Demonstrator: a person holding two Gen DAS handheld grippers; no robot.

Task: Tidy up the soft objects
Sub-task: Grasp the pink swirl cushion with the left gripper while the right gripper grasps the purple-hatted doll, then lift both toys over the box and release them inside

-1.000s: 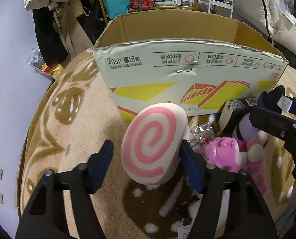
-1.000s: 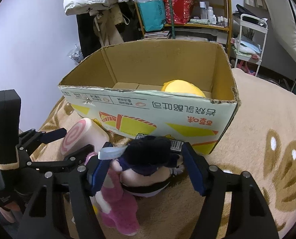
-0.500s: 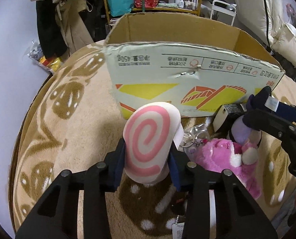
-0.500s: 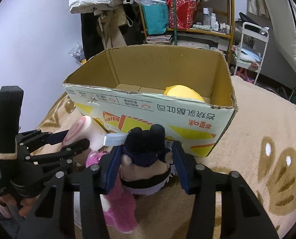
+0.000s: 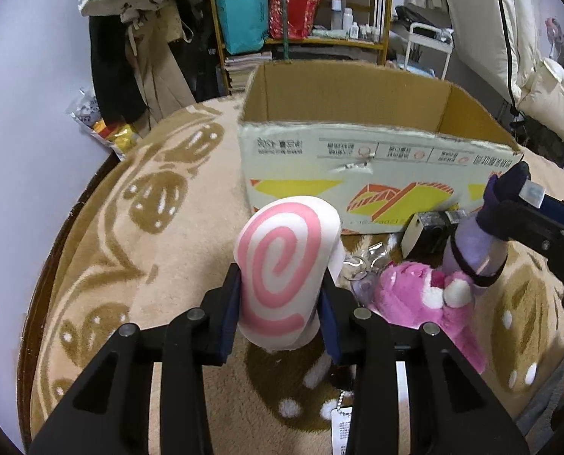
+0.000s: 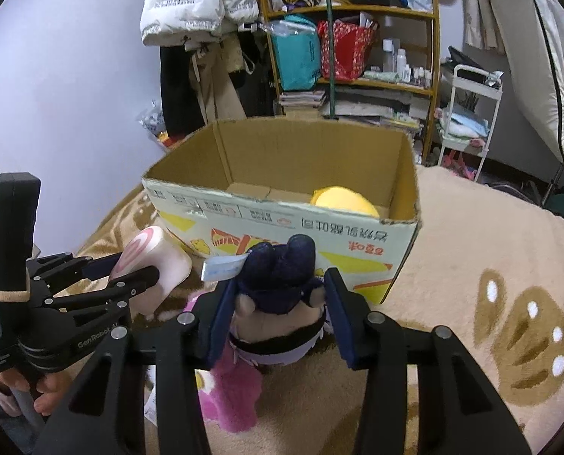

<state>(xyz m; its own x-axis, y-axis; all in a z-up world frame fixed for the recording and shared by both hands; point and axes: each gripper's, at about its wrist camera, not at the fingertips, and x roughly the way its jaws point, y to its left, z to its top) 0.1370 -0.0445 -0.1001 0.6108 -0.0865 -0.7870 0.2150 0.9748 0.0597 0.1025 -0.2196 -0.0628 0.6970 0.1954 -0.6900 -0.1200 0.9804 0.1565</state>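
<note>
My left gripper (image 5: pixel 280 305) is shut on a white cushion with a pink spiral (image 5: pixel 282 269) and holds it above the rug; the cushion also shows in the right wrist view (image 6: pixel 153 265). My right gripper (image 6: pixel 278 318) is shut on a dark-haired plush doll (image 6: pixel 278 295), lifted off the rug; the doll also shows in the left wrist view (image 5: pixel 479 242). An open cardboard box (image 6: pixel 282 220) stands just ahead of both, with a yellow plush (image 6: pixel 344 201) inside at its right. A pink plush (image 5: pixel 426 303) lies on the rug between the grippers.
A small dark box (image 5: pixel 429 231) and clear plastic (image 5: pixel 361 265) lie by the cardboard box's front. A tan patterned rug (image 6: pixel 490 265) covers the floor. A shelf unit (image 6: pixel 357 57), hanging coats (image 6: pixel 206 57) and a white cart (image 6: pixel 471 113) stand behind.
Both grippers closed on their plush items and lifted them upward. The view of the box interior rose with them.
</note>
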